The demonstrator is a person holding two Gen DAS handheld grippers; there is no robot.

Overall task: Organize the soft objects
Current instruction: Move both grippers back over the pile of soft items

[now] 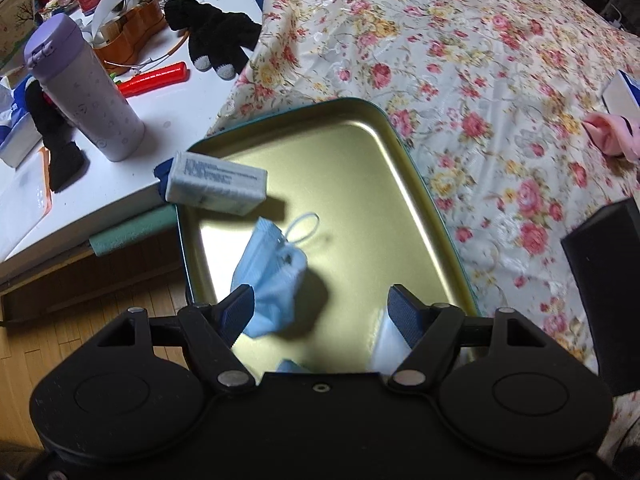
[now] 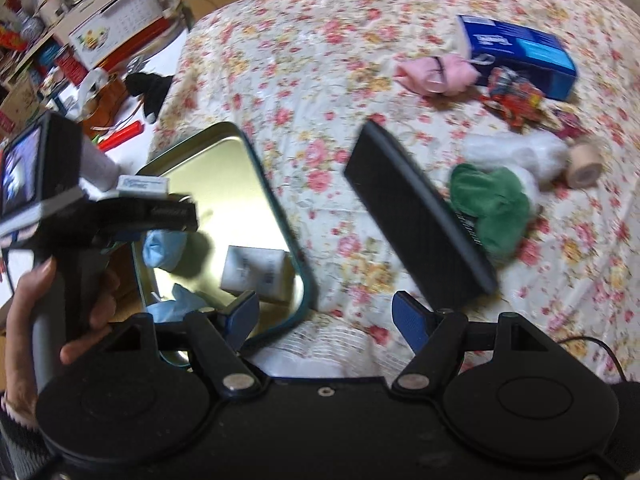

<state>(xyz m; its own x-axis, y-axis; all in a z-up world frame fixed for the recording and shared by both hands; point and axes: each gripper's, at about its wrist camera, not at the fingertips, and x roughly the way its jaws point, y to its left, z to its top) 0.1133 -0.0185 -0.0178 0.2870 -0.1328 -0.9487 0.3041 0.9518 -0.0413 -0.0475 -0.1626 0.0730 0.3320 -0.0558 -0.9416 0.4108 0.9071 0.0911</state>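
A gold metal tin (image 1: 360, 152) with a teal rim lies open on the flowered bed cover; it also shows in the right wrist view (image 2: 224, 168). My left gripper (image 1: 324, 312) is open above the tin. A crumpled blue face mask (image 1: 272, 280) lies just off its left finger (image 1: 240, 308), in the tin or just above it; I cannot tell which. A white tissue pack (image 1: 216, 182) rests on the tin's far left rim. My right gripper (image 2: 328, 316) is open and empty over the tin's near corner. A second white pack (image 2: 256, 272) lies inside the tin.
A black flat case (image 2: 416, 212) lies right of the tin. Green cloth (image 2: 492, 204), white fluff (image 2: 516, 152), pink cloth (image 2: 436, 72), a tape roll (image 2: 584, 164) and a blue box (image 2: 520, 52) lie further right. A white side table holds a purple bottle (image 1: 80, 92) and black gloves (image 1: 216, 36).
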